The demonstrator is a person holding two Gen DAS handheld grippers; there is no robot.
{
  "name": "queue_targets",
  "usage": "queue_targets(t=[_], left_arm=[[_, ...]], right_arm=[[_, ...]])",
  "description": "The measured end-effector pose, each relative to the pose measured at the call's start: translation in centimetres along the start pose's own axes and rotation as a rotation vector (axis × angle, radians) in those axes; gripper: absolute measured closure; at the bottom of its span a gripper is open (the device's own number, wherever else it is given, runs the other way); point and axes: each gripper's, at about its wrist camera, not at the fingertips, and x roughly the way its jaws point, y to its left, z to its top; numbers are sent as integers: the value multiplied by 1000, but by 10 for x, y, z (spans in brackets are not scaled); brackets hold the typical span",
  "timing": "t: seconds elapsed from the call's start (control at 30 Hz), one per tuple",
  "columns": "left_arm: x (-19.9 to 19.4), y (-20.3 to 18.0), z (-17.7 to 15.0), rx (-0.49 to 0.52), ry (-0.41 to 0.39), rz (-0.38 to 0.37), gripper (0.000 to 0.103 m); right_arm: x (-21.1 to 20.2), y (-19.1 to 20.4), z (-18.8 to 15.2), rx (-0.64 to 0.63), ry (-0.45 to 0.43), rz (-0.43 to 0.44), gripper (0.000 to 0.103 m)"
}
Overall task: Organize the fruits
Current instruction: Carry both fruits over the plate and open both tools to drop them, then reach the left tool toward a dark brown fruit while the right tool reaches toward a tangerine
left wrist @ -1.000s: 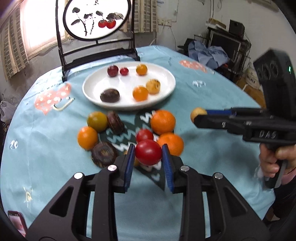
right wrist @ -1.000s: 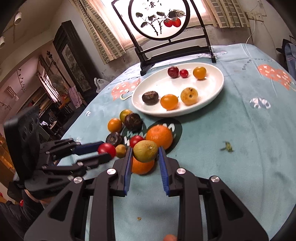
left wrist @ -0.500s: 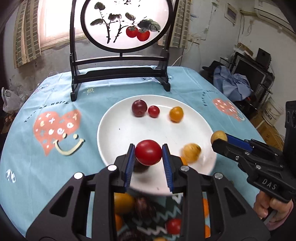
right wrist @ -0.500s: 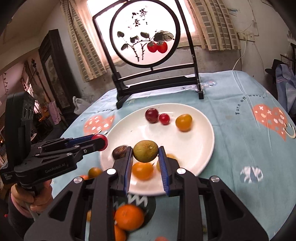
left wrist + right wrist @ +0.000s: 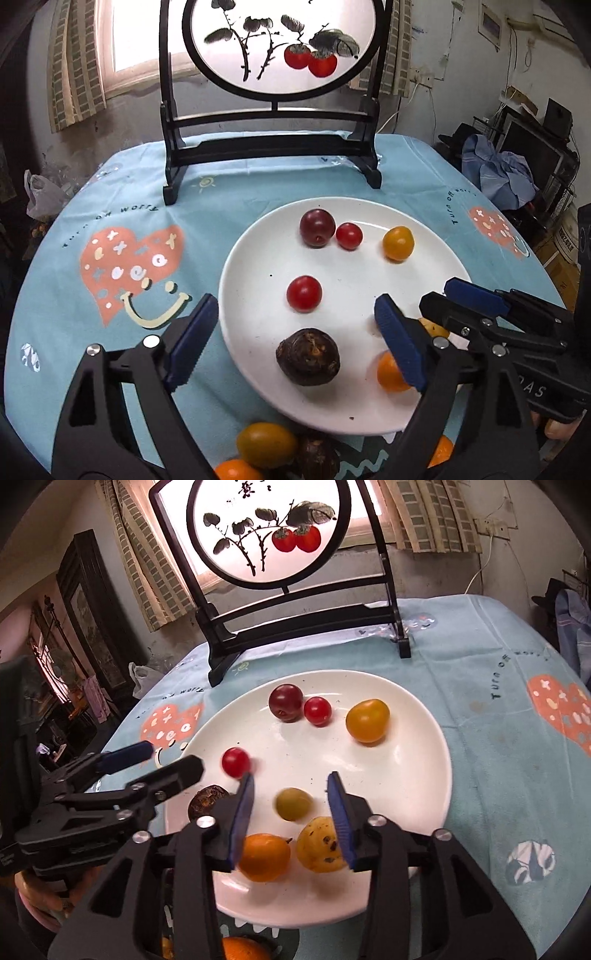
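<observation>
A round painted screen (image 5: 275,48) stands before a bright curtained window (image 5: 125,40); a dark cabinet (image 5: 92,616) stands left of it against grey walls.

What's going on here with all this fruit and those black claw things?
A person is sorting fruit onto a white plate using two hand-held grippers. Both are open over the plate: the left gripper has a red tomato lying free ahead of it, and the right gripper has a greenish fruit loose between its fingers. More fruit sits on the tablecloth below the plate.

White plate (image 5: 255,258) — red tomato (image 5: 304,294)
</observation>
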Motion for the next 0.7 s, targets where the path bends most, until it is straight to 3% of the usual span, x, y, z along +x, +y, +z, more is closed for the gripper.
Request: queue_targets(t=[0.13,0.17,0.23,0.3,0.37,0.6,0.7], left_arm=[[-45,8,-14,-31,-58,-30,9],[-60,12,-21,-42,-82,-27,9],[-89,20,-39,-74,-141,-2,7],[-114,28,-59,-112,-190,42,4],[-132,33,-78,-125,-189,36,4],[-145,32,-146,-98,-10,-19,3],[-138,32,-164,-72,30,-52,3]], right_arm=[[-40,11,-10,50,-80,-79,49],[-53,13,-18,58,-101,-78,42],[-79,16,-36,61,-183,-21,10],[-99,25,-55,20,-169,28,9],[-110,36,-72,-14,-122,-13,9],[-126,68,-139,-134,-3,31,10],[-126,77,-151,-173,-30,-39,10]])
